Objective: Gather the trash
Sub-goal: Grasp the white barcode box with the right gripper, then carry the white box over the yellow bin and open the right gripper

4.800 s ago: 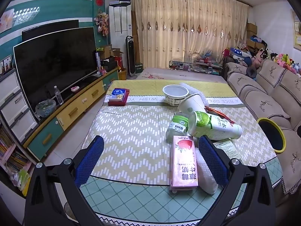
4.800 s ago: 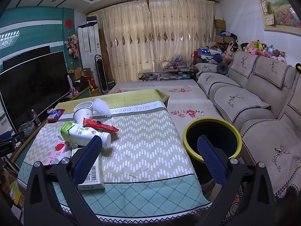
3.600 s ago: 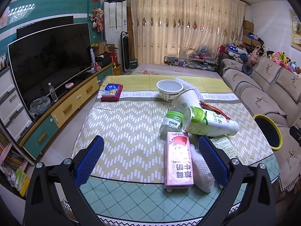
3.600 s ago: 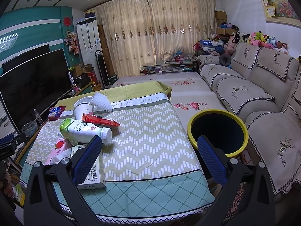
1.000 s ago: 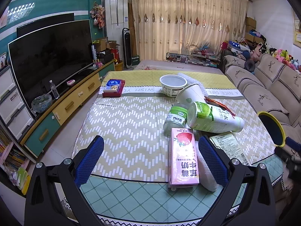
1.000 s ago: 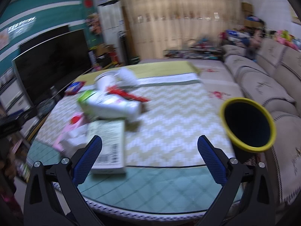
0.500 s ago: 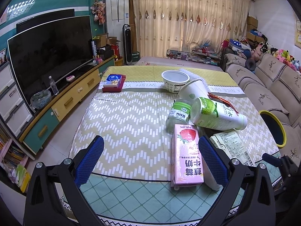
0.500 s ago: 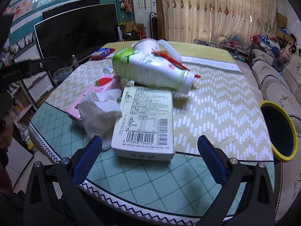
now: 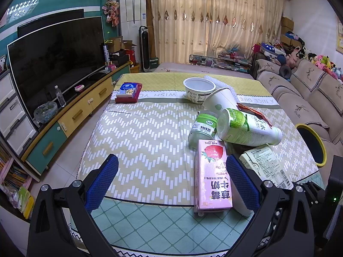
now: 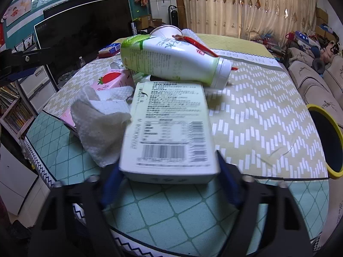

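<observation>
The right tool is closing around the near end of a flat white carton lying on the tabletop; whether its pads touch yet is blurred. A shallow end grip could let the carton tip out, and the crumpled tissue touching its left edge may snag. The left tool hangs spread, empty.

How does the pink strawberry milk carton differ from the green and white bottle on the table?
The pink carton is a flat rectangular box; the green and white bottle is round with a narrower neck. The carton lies on the tablecloth with a crumpled white tissue beside it; the bottle rests partly on other trash. Both lie on their sides, untouched by either gripper.
</observation>
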The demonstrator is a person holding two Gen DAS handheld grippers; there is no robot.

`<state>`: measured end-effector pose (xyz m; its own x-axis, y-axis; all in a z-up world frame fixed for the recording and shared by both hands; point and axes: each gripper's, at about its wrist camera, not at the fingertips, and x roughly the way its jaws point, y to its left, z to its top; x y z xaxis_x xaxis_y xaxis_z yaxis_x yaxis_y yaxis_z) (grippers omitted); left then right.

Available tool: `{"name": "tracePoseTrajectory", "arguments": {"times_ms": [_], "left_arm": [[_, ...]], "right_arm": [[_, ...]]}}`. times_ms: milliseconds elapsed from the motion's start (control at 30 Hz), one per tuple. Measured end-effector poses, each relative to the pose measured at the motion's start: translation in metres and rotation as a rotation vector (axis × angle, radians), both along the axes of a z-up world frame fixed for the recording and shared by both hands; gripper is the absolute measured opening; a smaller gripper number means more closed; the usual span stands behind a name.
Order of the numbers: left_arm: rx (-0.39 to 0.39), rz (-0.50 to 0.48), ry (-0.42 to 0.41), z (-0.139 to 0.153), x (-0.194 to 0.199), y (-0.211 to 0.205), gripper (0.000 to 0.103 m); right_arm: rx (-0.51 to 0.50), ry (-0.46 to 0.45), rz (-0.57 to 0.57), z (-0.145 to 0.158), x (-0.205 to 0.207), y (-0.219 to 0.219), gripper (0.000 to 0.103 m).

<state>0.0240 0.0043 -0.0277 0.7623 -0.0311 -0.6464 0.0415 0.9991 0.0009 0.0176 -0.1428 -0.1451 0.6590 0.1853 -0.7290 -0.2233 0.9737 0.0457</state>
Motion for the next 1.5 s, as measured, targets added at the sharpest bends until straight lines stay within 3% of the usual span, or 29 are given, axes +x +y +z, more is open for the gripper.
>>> {"name": "tracePoseTrajectory", "arguments": {"times_ms": [233, 467, 633, 800, 933, 1067, 1200, 1500], "left_arm": [[-0.003, 0.006, -0.001, -0.002, 0.001, 0.000, 0.099], [-0.003, -0.005, 0.008, -0.003, 0.003, -0.003, 0.099], [0.000, -0.016, 0.007, -0.002, 0.002, -0.007, 0.099], [0.006, -0.028, 0.012, -0.001, 0.002, -0.011, 0.099], [0.013, -0.040, 0.027, -0.004, 0.006, -0.017, 0.099], [0.018, -0.048, 0.046, -0.010, 0.012, -0.024, 0.099], [0.017, -0.051, 0.060, -0.015, 0.020, -0.031, 0.099], [0.009, -0.058, 0.068, -0.017, 0.034, -0.042, 0.099]], "right_arm": [[0.082, -0.009, 0.027, 0.025, -0.012, -0.020, 0.069], [0.157, -0.097, 0.000, 0.071, -0.030, -0.051, 0.068], [0.180, -0.109, -0.024, 0.082, -0.034, -0.065, 0.068], [0.177, -0.143, -0.101, 0.091, -0.031, -0.092, 0.068], [0.165, -0.178, -0.244, 0.096, -0.022, -0.137, 0.068], [0.145, -0.177, -0.458, 0.088, -0.003, -0.204, 0.068], [0.102, -0.109, -0.618, 0.065, 0.027, -0.259, 0.068], [0.035, 0.108, -0.764, -0.008, 0.097, -0.324, 0.069]]}}
